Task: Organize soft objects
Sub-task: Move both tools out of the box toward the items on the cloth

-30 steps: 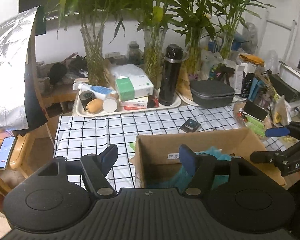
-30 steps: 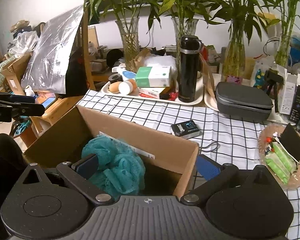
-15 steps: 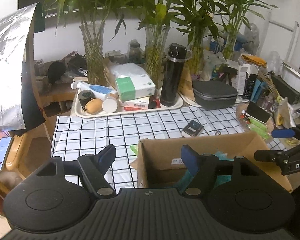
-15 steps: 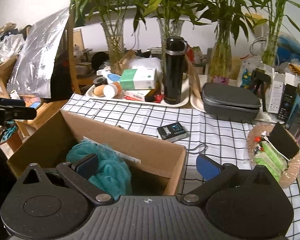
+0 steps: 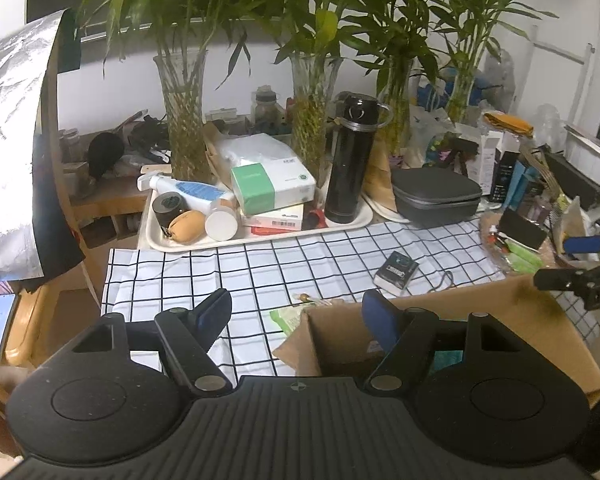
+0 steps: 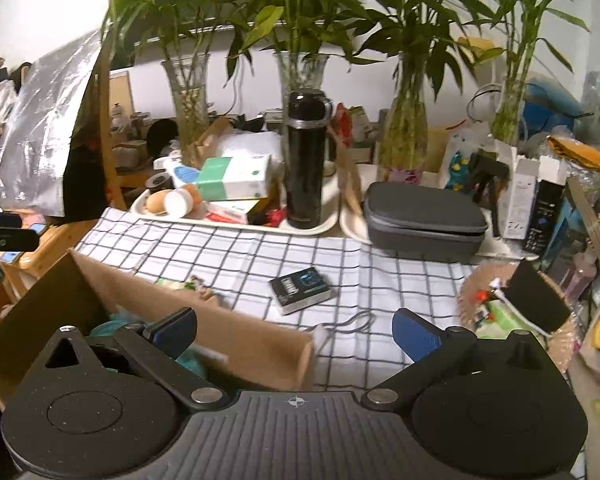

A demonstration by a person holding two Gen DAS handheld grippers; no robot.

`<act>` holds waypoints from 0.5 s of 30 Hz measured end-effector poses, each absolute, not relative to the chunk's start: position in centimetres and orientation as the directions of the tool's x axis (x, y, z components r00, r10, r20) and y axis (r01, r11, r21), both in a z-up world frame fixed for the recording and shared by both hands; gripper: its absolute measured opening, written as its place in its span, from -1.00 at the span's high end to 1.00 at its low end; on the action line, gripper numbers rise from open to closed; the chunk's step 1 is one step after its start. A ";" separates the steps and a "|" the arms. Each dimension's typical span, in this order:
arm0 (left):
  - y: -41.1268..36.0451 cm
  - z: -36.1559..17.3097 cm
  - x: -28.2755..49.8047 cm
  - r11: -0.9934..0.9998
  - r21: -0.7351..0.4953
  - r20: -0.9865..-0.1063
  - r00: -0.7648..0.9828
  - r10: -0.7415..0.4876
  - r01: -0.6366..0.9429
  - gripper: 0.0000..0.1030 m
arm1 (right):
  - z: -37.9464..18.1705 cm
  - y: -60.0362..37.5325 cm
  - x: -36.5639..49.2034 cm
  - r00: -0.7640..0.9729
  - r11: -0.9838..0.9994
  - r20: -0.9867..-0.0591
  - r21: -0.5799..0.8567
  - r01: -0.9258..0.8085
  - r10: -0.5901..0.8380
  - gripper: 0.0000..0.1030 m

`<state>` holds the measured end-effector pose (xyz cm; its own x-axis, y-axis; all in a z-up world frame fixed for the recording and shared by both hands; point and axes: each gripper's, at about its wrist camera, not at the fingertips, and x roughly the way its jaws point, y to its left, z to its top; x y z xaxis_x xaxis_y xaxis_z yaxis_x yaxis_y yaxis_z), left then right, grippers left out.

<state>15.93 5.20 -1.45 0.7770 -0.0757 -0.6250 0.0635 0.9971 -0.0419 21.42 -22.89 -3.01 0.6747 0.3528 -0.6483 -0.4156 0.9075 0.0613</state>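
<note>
Your left gripper (image 5: pixel 298 314) stands released with nothing between its blue pads, its right pad over the near-left corner of the cardboard box (image 5: pixel 500 312); your right gripper (image 6: pixel 296 328) is likewise spread wide and empty, straddling the box's right end. You have the teal mesh sponge (image 6: pixel 112 322) lying inside the box, at about 8 o'clock in the right wrist view, partly hidden behind the left finger. At 12 o'clock from the right gripper, a small black packet (image 6: pixel 302 290) lies on the checked cloth (image 6: pixel 228 256).
</note>
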 end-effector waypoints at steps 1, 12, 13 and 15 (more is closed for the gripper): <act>5.2 -1.5 16.1 0.997 -0.037 -0.625 0.777 -0.071 0.062 -0.39 | -3.0 -23.0 21.7 0.674 0.908 -0.651 0.058 -0.415 0.349 -1.00; 5.4 -2.8 19.0 0.997 -0.027 -0.626 0.777 -0.068 0.066 -0.39 | -4.0 -23.1 24.7 0.662 0.915 -0.680 0.032 -0.401 0.314 -1.00; 5.5 -2.8 19.3 0.997 -0.037 -0.625 0.777 -0.074 0.065 -0.39 | -4.1 -23.1 25.0 0.660 0.915 -0.682 0.030 -0.403 0.314 -1.00; 5.8 -3.1 20.0 0.996 -0.062 -0.620 0.779 -0.091 0.067 -0.39 | -4.3 -23.2 25.5 0.654 0.915 -0.689 0.032 -0.402 0.311 -1.00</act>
